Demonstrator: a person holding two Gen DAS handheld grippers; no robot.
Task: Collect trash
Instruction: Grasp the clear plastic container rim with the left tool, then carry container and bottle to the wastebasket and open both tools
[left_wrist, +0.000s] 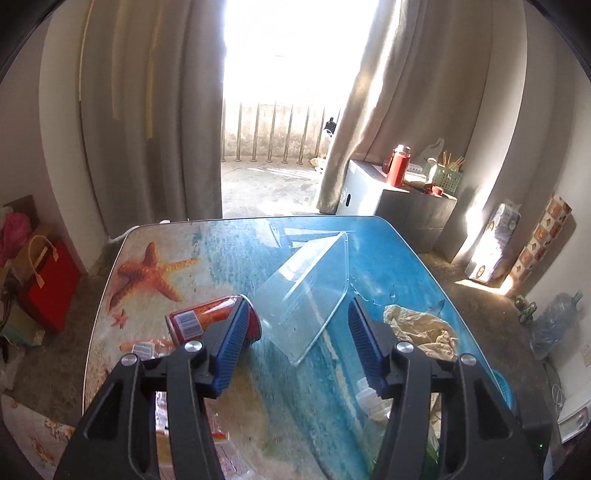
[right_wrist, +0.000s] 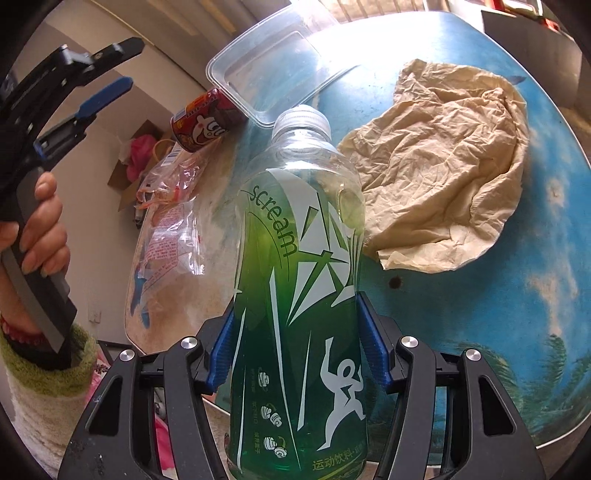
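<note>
My right gripper (right_wrist: 295, 332) is shut on a green "scream" drink bottle (right_wrist: 299, 295), held above the table's near edge. My left gripper (left_wrist: 297, 314) is open and empty above the table, with a red can (left_wrist: 207, 319) lying just left of its left finger and a clear plastic lid (left_wrist: 306, 291) lying ahead between the fingers. The left gripper also shows in the right wrist view (right_wrist: 110, 70), held in a hand. The can (right_wrist: 205, 123), the lid (right_wrist: 273, 62), a crumpled beige paper (right_wrist: 450, 177) and a clear printed wrapper (right_wrist: 170, 225) lie on the table.
The table (left_wrist: 229, 251) has a beach print with a starfish. The crumpled paper (left_wrist: 424, 328) lies right of my left gripper. A red bag (left_wrist: 48, 284) stands on the floor at left. A cabinet with a red flask (left_wrist: 397, 166) stands at back right.
</note>
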